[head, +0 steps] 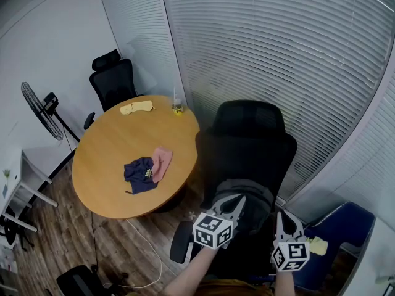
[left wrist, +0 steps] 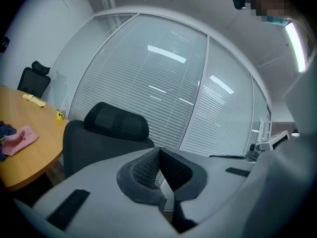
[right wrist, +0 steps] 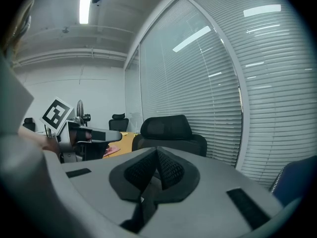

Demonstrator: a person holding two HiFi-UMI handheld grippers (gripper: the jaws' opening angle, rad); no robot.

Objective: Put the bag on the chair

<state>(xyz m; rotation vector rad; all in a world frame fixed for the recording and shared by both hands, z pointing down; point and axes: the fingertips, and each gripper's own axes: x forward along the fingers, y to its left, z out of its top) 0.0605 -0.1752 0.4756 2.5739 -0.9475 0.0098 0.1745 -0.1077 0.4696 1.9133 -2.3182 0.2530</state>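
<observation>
A black office chair [head: 250, 147] stands beside the round wooden table [head: 117, 143], just ahead of both grippers. On the table lies a crumpled dark blue fabric item [head: 139, 172], perhaps the bag, next to a pink cloth [head: 163, 161]. My left gripper [head: 237, 197] hovers over the chair's seat with its jaws closed tip to tip and nothing between them. The right gripper [head: 287, 216] sits a little to the right, also shut and empty. In the left gripper view the chair [left wrist: 116, 124] is beyond the left gripper [left wrist: 159, 151]. The right gripper [right wrist: 156, 152] faces the chair's headrest [right wrist: 166, 128].
A yellow cloth [head: 136, 107] and a small yellow cup [head: 178, 108] lie at the table's far edge. A second black chair [head: 114, 79] stands behind the table, a fan [head: 38, 106] at left. A blue chair [head: 345, 226] is at lower right. Blinds cover the glass wall [head: 278, 54].
</observation>
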